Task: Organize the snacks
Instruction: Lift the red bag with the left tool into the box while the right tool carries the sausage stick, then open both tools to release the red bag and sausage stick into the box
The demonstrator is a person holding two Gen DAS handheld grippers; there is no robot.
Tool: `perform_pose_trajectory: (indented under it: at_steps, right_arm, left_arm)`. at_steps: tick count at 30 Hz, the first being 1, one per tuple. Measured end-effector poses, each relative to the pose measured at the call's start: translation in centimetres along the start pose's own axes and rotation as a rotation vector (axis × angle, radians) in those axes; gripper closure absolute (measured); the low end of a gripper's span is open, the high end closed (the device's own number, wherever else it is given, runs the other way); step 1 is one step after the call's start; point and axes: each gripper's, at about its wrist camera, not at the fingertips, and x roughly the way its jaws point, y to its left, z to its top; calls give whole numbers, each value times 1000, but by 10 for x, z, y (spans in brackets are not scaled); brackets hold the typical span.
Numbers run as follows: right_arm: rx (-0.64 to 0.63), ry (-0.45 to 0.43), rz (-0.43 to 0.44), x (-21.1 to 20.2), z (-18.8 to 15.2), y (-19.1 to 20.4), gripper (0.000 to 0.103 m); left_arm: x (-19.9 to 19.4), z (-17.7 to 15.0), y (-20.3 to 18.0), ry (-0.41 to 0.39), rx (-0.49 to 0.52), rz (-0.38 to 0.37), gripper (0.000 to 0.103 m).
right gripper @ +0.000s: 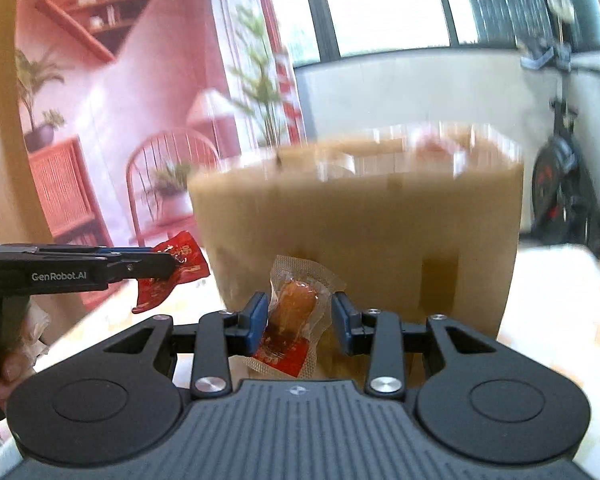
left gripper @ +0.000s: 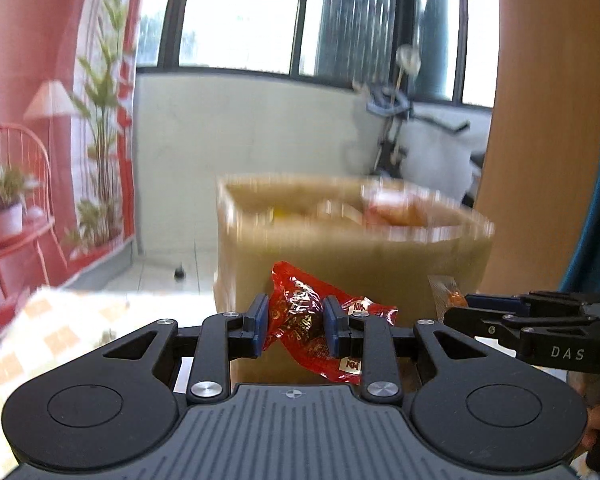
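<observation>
A red foil snack packet [left gripper: 300, 320] sits clamped between the blue pads of the left hand-held gripper [left gripper: 295, 322], which has closed on it until both pads press into the crinkled wrapper; the packet juts up and to the right past the fingers. In the right wrist view the same packet [right gripper: 172, 276] hangs from the left tool's tips. The right hand-held gripper [right gripper: 299, 322] carries a clear vacuum-sealed snack pouch [right gripper: 294, 320] with an orange-brown piece inside and a red printed lower end. Its left pad touches the pouch edge, while the right pad looks just apart from it, so how firmly the pouch is pinched cannot be told. Both snacks are held in the air just in front of a tan cardboard box [right gripper: 360, 220], blurred, with more wrapped snacks visible over its rim. Below lies a tabletop under an orange-and-white checked cloth [left gripper: 52, 332].
</observation>
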Motion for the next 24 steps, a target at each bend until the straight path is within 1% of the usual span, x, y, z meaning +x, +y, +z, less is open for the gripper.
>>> perform_pose_trajectory:
  at_steps: [6,10,13,16,18,21,22,24]
  right_arm:
    - [-38,-112,-13,-5,39,-5,65]
    - [-54,-159,-36,4,60,-15,65]
    - [-54,-198,-58,10,73,-25,65]
    - [-40,-219,-86,18,80,-39,65]
    - [-45,-219,-104,25,84,-46,65]
    - [-93,-196,-133,37,85,-49,65]
    - [-98,-186,-135,41,83,-50,65]
    - [-94,-168,-142,47,80,-53,65]
  left_arm:
    - [11,46,-15,-91,32,-17,72]
    - [34,67,-26,-116,62,-11,72]
    - [54,74,-33,-108,68,-11,72]
    - [74,76,-38,-93,78,-2,72]
    - [81,73,-38,-82,77,-2,72]
    - [93,70,-39,-56,77,-11,71]
    - [98,68,-41,-42,80,-23,70]
    - [105,67,-40,-10,86,-47,60]
